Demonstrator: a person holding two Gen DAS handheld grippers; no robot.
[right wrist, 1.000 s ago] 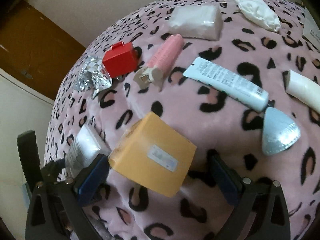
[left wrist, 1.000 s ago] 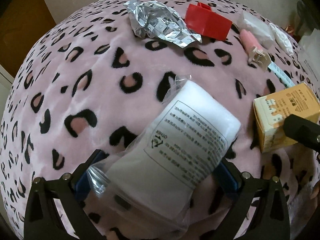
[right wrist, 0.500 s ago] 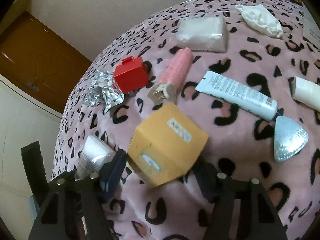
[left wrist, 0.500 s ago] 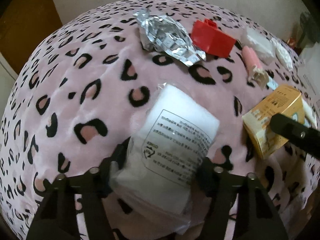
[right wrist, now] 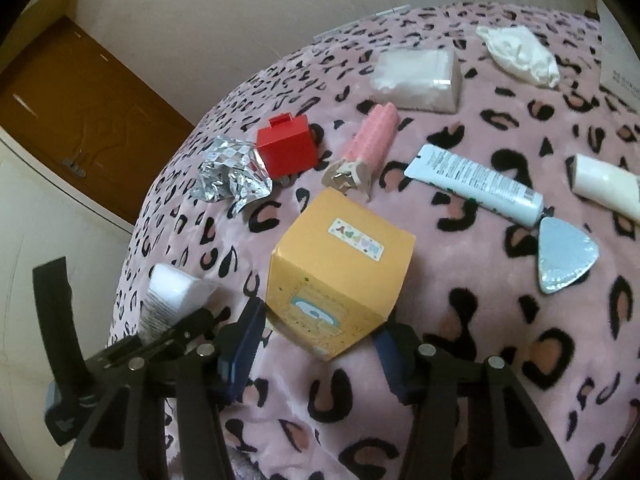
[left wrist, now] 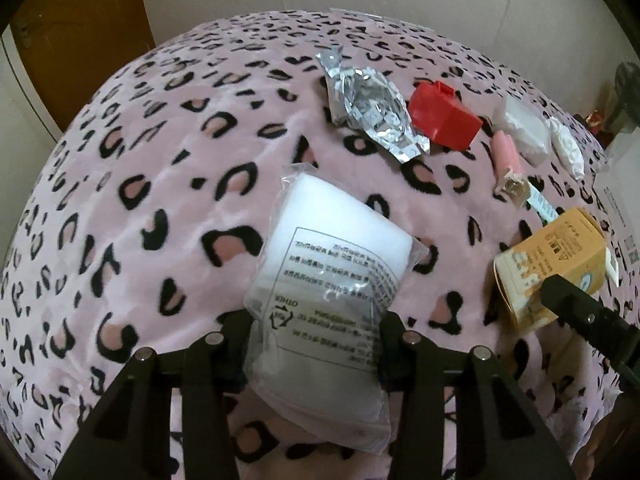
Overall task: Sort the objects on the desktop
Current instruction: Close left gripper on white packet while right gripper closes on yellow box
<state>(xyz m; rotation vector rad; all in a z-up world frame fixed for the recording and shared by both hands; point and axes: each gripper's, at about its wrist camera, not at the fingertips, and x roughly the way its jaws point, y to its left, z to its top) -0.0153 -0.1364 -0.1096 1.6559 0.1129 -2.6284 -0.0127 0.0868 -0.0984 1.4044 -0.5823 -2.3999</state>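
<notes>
The left gripper (left wrist: 316, 336), jaws just closed, clamps the white plastic-wrapped pack (left wrist: 324, 280); the right gripper (right wrist: 320, 340) likewise pinches the yellow carton (right wrist: 340, 272) at lower centre, likely for relocating.

Both wrist views look steeply down, close over the leopard-print surface (left wrist: 160, 184); both share the red box (left wrist: 444, 120) at the upper frame.

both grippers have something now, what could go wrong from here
The left gripper, whose jaws have just been closing, pinches the white pad in its clear bag near one end only; the slick film might slip or the pack sag. The right gripper, also just closing, holds the yellow box low by its corner, so it could twist or crush. The two loads are close and may bump.
</notes>
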